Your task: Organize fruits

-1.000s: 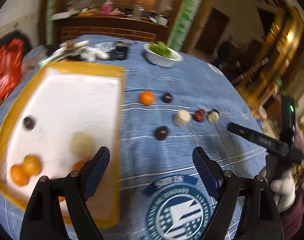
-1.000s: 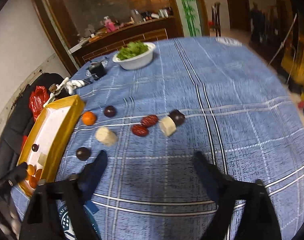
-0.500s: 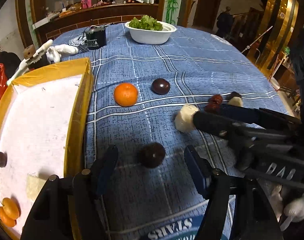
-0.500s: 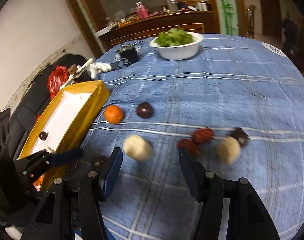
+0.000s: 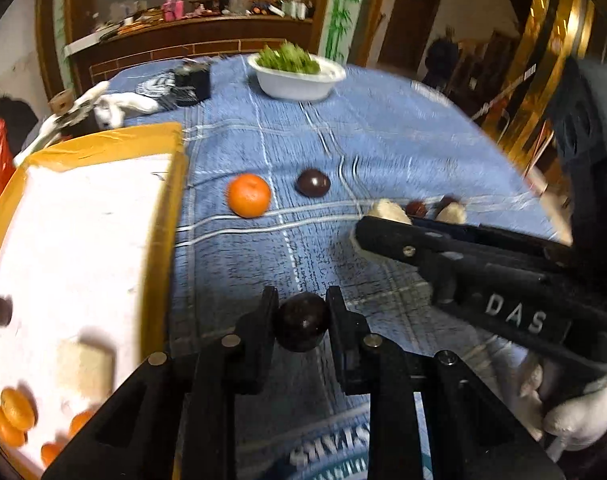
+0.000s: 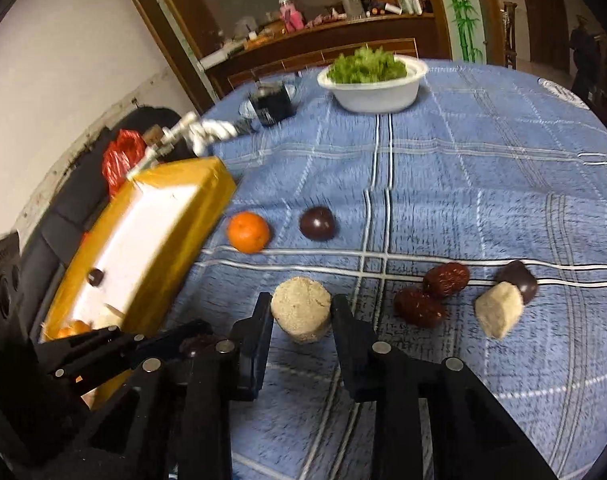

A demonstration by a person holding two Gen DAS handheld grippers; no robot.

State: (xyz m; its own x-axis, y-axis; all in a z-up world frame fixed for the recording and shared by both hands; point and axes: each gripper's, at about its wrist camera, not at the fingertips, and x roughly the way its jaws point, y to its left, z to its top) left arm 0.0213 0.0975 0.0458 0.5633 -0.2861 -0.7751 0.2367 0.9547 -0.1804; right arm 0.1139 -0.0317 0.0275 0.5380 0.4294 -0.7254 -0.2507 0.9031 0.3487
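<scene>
Two hand-held grippers work side by side over a table covered with a blue checked cloth (image 6: 483,184). The left gripper (image 5: 302,322) has just been closing, and its two black fingers now press on either side of a dark round fruit (image 5: 302,326) that rests on the cloth just beside the right wall of the yellow-rimmed tray (image 5: 163,248). The right gripper (image 6: 301,320) has likewise just been closing; its fingers clamp a pale beige cylindrical piece (image 6: 301,314) that stands on the cloth toward the near edge of the table.

The tray lies along the left edge of the table. On its white floor sit a small dark fruit (image 5: 0,311), a pale block (image 5: 85,368) and several small oranges (image 5: 17,416) at its near end.

Loose on the cloth toward the middle of the table lie an orange (image 6: 248,232) and, just to its right, a second dark round fruit (image 6: 317,223), the two apart. Farther right, two red dates (image 6: 431,296) touch each other; beside them a second beige piece (image 6: 499,310) rests against a dark fruit (image 6: 519,280).

Toward the far edge stand a white bowl of greens (image 6: 373,80) and a dark cup (image 6: 272,106).
</scene>
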